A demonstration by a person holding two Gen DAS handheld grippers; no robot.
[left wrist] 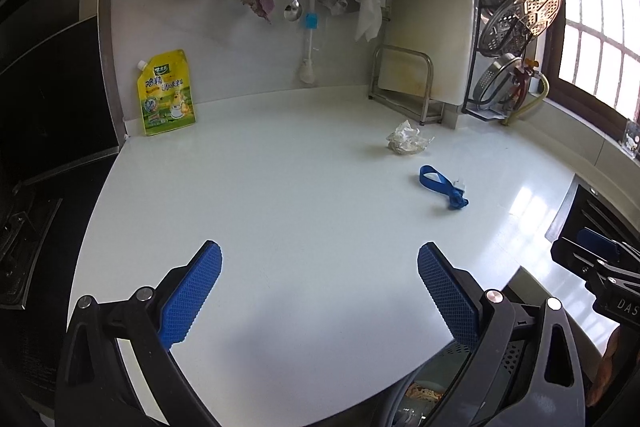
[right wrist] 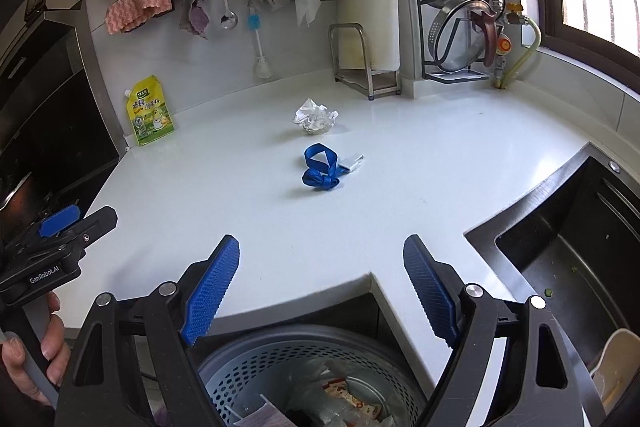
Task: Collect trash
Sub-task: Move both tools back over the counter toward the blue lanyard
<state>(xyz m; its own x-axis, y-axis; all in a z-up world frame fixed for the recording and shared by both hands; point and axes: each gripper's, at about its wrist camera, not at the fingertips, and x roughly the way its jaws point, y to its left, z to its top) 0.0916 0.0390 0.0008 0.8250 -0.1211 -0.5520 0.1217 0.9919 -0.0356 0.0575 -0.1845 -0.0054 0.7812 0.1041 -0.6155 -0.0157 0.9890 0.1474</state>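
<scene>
Right wrist: both tongs (right wrist: 320,283) (left wrist: 320,287) open, empty; foil wad (right wrist: 315,117) & blue ribbon (right wrist: 320,169) on counter (right wrist: 440,167).

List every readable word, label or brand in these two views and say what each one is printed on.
"GenRobot.AI": on the body of the left gripper, seen from the right wrist view.
"DAS": cut off at the frame edge, on the right gripper, seen from the left wrist view.
Yellow pouch: large Chinese characters and a small green logo, too blurred to read reliably.
Wrappers in the trash basket: print too small to read.

Left gripper (left wrist: 320,279) jaws wide, empty; right gripper (right wrist: 322,275) likewise
</scene>
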